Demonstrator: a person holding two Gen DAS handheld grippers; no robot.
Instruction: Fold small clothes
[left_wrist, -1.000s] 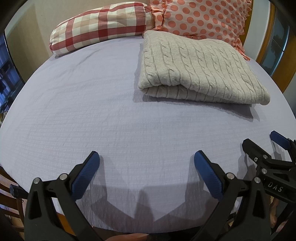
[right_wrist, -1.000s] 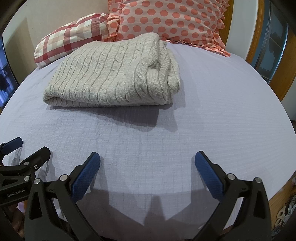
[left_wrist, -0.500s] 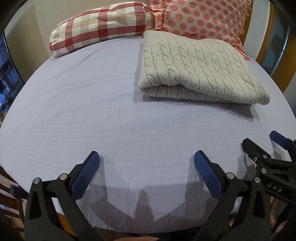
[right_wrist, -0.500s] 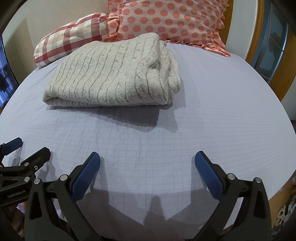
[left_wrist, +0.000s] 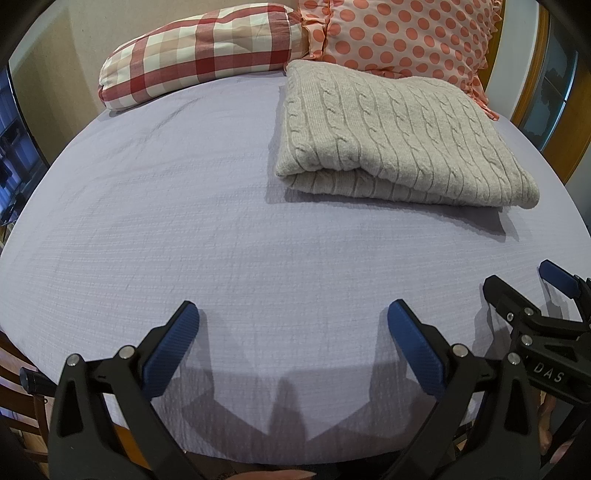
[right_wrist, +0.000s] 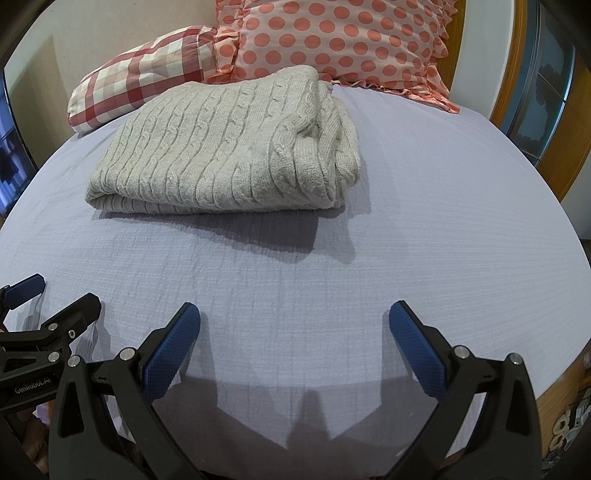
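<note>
The cable-knit sweater lies folded into a thick rectangle on the lilac bedsheet, doubled over itself with the rounded fold edge facing the tools and its layers stacked fairly evenly. From the left gripper it sits ahead and off to the right; from the right gripper it sits ahead and off to the left, so the bundle rests roughly between the two lines of sight, well apart from both. On its right-hand end, in the right wrist view, the layers bunch into soft rolls and not a crisp edge.

Both tools are spread wide and hold nothing: the blue pads of the left one stand far apart over bare sheet, and the right one shows the same wide gap. Each tool is visible at the edge of the other's view, side by side near the foot of the bed.

Beyond the sweater, a red checked pillow lies ahead-left and a polka-dot pillow directly behind it, against the headboard end.

Judging from this, the folding of this garment looks complete, or very nearly so. What could remain is tidying the bunched end or moving the bundle aside. No other unfolded clothing appears in either view, so whether more pieces wait cannot be told.
</note>
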